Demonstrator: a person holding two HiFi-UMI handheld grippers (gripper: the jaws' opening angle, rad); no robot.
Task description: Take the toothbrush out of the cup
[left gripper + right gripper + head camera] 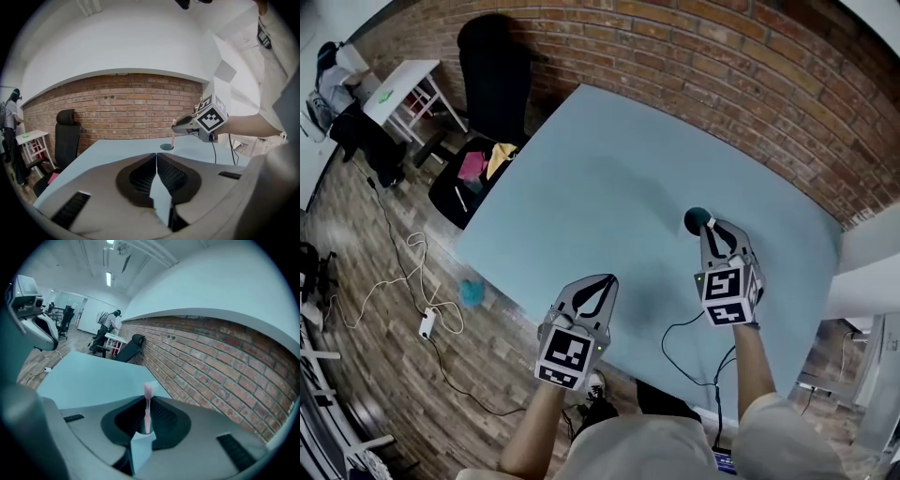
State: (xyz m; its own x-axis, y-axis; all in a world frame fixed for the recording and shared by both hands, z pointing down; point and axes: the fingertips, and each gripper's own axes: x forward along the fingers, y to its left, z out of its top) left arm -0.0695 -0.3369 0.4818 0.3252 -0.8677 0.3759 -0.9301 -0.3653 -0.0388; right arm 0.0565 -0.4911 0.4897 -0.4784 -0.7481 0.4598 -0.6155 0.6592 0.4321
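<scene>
The right gripper [146, 426] has its jaws pressed onto the pink toothbrush [147, 409]. They pinch it low on the handle, so the bristle end stands up past the jaw tips. The left gripper's view shows the rest of the handle running from those tips straight down into the dark teal cup [166, 147], which stands directly under and just ahead of the right gripper. The brush is held, then, but not yet out of the cup.

The left gripper [156, 156] is well off to the right gripper's left and nearer the person. Its jaws are pressed together with nothing between them, and it hovers over the near edge of the pale blue table [609, 178], taking no part in the work.

The step in hand looks like the lift, with the grip already made. The next move likely calls for raising the right gripper straight up along the handle's line until the lower end clears the rim. The pinch should stay firm, since a sideways pull could tip the unsupported cup.
</scene>
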